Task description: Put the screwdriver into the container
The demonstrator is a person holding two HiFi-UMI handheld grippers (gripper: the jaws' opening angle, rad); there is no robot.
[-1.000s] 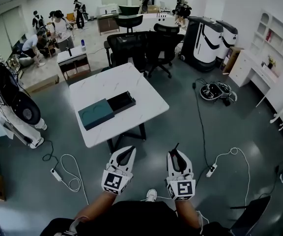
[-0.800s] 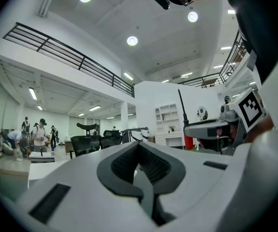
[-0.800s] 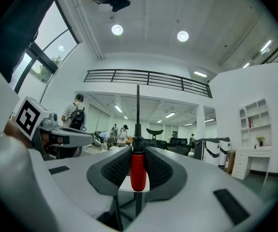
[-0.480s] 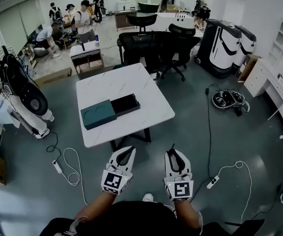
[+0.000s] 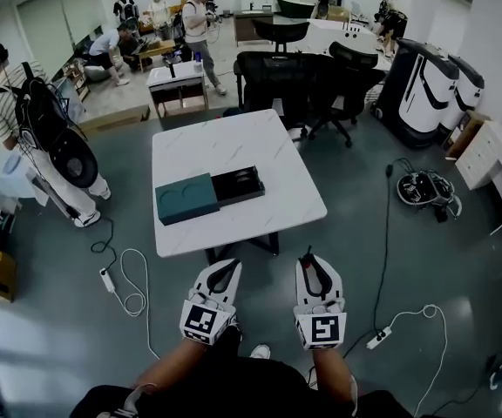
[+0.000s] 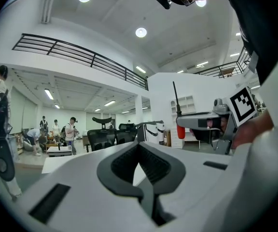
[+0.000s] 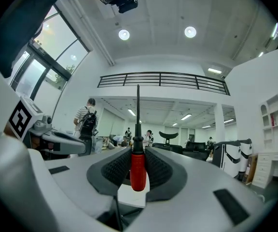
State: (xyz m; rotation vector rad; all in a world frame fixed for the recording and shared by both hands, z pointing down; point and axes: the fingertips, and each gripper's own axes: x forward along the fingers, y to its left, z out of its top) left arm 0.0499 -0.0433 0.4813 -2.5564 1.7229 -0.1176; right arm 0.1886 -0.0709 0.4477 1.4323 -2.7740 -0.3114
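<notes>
**Carried, Not Yet Delivered**

Head view: found the container (image 5: 186,200) lying on the white bench (image 5: 234,142), with its teal part beside an open black tray. Could not tell what lay in the tray. Held the left gripper (image 5: 225,266) and the right gripper (image 5: 312,264) side by side over the grey floor, short of the bench's near edge and apart from the container.

Left gripper view: saw jaws pressed together on nothing, aimed toward the bench.

Right gripper view: saw jaws clamped on the red handle of the screwdriver (image 7: 138,170), with the dark shaft standing straight up beyond the tips.

Judged the pickup done. Still to do, by that reading: close on the bench, bring the tool over the black tray, lower it in and let go.
</notes>
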